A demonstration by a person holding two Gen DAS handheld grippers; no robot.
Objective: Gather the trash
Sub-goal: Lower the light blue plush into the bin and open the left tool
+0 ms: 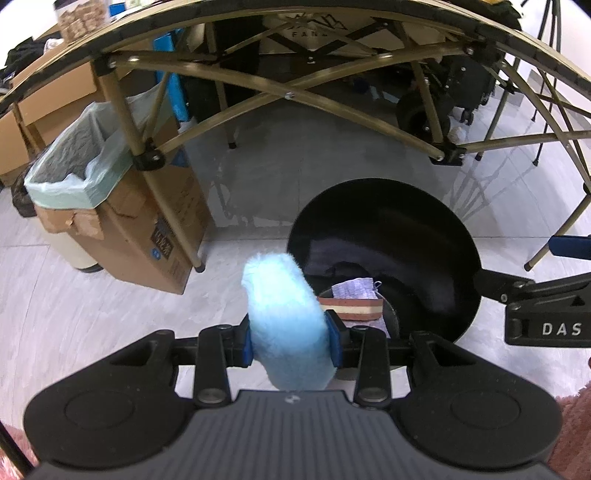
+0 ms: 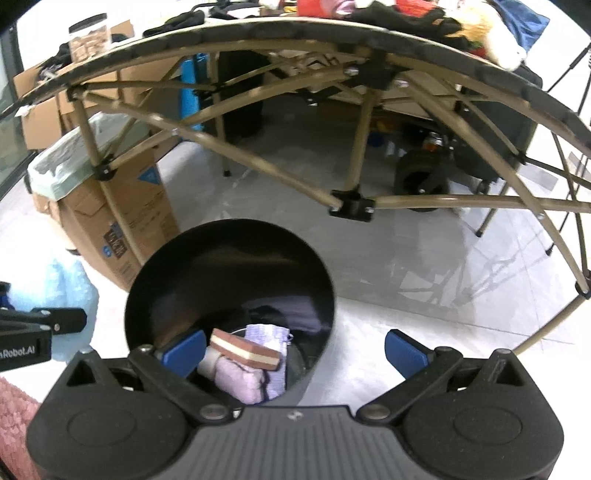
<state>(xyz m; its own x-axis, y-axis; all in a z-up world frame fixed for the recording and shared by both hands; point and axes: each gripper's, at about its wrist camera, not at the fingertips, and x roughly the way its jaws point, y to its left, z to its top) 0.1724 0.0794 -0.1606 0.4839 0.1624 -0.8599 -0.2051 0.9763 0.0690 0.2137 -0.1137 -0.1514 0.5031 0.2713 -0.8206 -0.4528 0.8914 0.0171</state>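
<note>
Your left claw (image 1: 291, 341) is closed on a fluffy light blue cloth (image 1: 286, 317); both blue pads (image 1: 334, 341) press into its sides, and the cloth stands up between them. The lower end of the cloth is hidden behind the claw body. Your right claw (image 2: 293, 350) is wide open and holds nothing. Its left pad (image 2: 184, 350) is over the near rim of the bin (image 2: 140, 295), and its right pad hangs over the bare floor (image 2: 406, 295) beside the bin.

The bin is black and round, and it stands on the floor in front of the table (image 2: 258, 33). Inside it you see a brown and cream striped block (image 2: 245, 350) that lies on pale purple knitted fabric (image 2: 255, 369). Deeper in the bin there are dark things that I cannot make out. In the right wrist view the blue cloth appears only as a blurred pale shape at the left edge, cut off by the frame.

Farther away, under the left corner of the table, a cardboard box (image 1: 147, 229) stands with a pale green bag (image 1: 74, 173) as lining. The right wrist picture is somewhat blurred.
</note>
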